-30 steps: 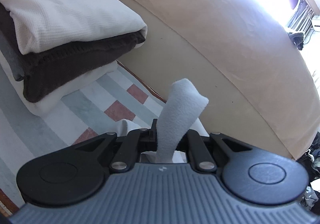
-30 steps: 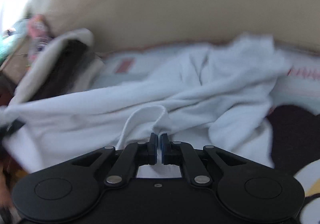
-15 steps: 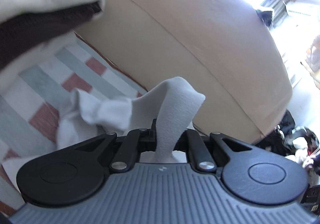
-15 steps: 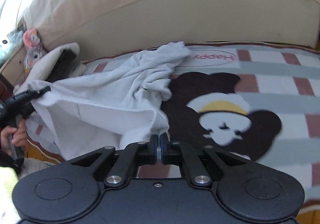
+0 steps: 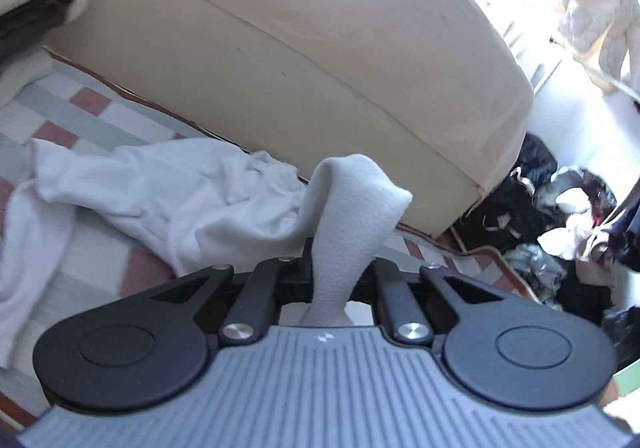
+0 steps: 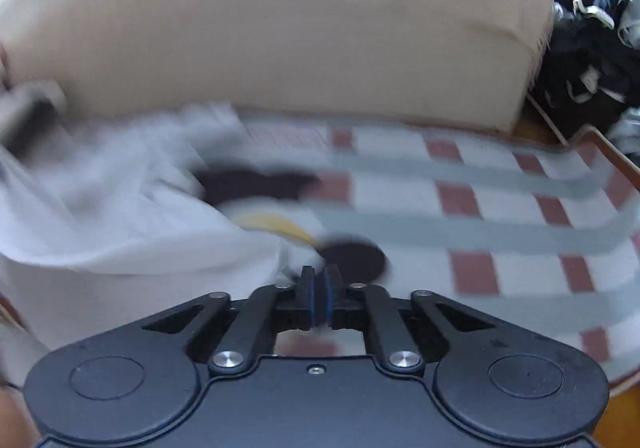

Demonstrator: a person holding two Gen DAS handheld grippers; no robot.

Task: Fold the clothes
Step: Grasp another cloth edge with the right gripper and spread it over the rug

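**A:** Left wrist view first. What has the left gripper (image 5: 338,264) got?

**B:** Its jaws are closed on a thick fold of the white garment (image 5: 168,200). The pinched cloth rises between the fingers and flops over to the right in a rounded loop.

**A:** And the remainder of the garment?

**B:** It trails away to the left — rumpled, lying on the checked blanket (image 5: 80,116) with its red squares and grey stripes. Behind it runs the side of a beige mattress (image 5: 320,60). At the top left is the edge of a stack of folded clothes (image 5: 36,8), cream over dark brown. Far right, past the mattress corner, a heap of dark clothing (image 5: 560,216) sits on the floor.

**A:** Now the right wrist view.

**B:** Much of it is motion-blurred. The right gripper (image 6: 318,298) has its blue-edged pads pressed almost together, and the garment's edge (image 6: 120,248) runs right down to them from the left — a thin bit of cloth seems caught between the pads.

**A:** Where does the garment lie here?

**B:** It fills the left half, draped over the blanket (image 6: 500,216) and covering part of a dark cartoon figure with a yellow patch (image 6: 276,228). The mattress (image 6: 300,28) stands behind, the dark heap (image 6: 592,28) at the upper right.
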